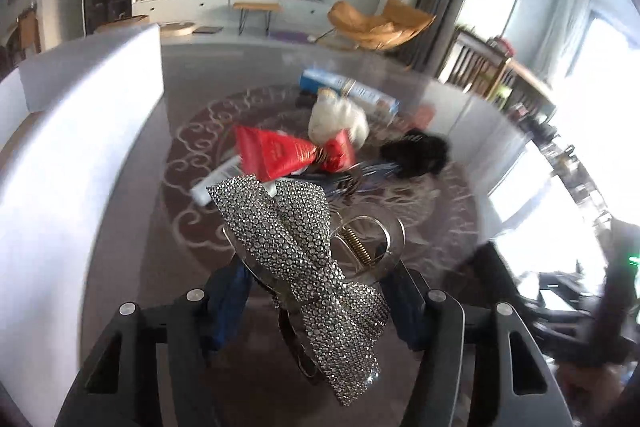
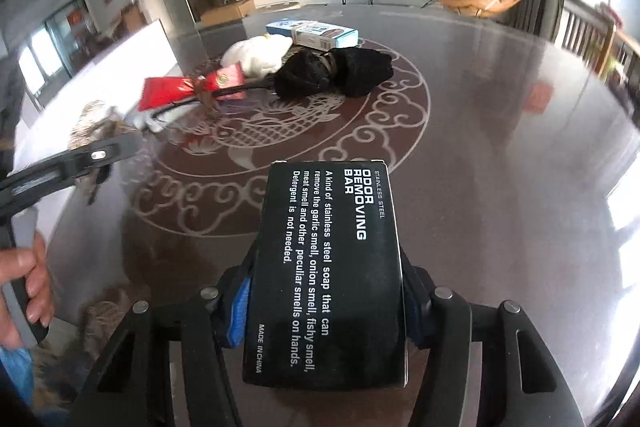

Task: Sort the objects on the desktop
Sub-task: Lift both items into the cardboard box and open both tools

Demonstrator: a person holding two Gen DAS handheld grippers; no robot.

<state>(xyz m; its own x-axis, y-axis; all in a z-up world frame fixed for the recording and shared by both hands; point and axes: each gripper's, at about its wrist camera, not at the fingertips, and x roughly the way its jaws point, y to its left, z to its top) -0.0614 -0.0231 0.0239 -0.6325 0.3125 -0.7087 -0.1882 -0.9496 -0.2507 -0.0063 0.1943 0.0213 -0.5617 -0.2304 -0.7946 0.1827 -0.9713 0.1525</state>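
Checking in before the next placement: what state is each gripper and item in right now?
left gripper: shut on rhinestone bow hair clip, lifted.
right gripper: shut on black soap box, closed, held above glass table.
red packet: lying in the pile.
white plush: lying down.
blue box: closed, flat.

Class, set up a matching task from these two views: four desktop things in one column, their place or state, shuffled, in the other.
Things
1. rhinestone bow hair clip
2. black odor bar box
3. blue and white box
4. red packet

Places
A. far side of the table
B. in the right gripper
C. on the table beside the white plush
D. in the left gripper

Pairs: 1-D, 2-B, 3-A, 4-C
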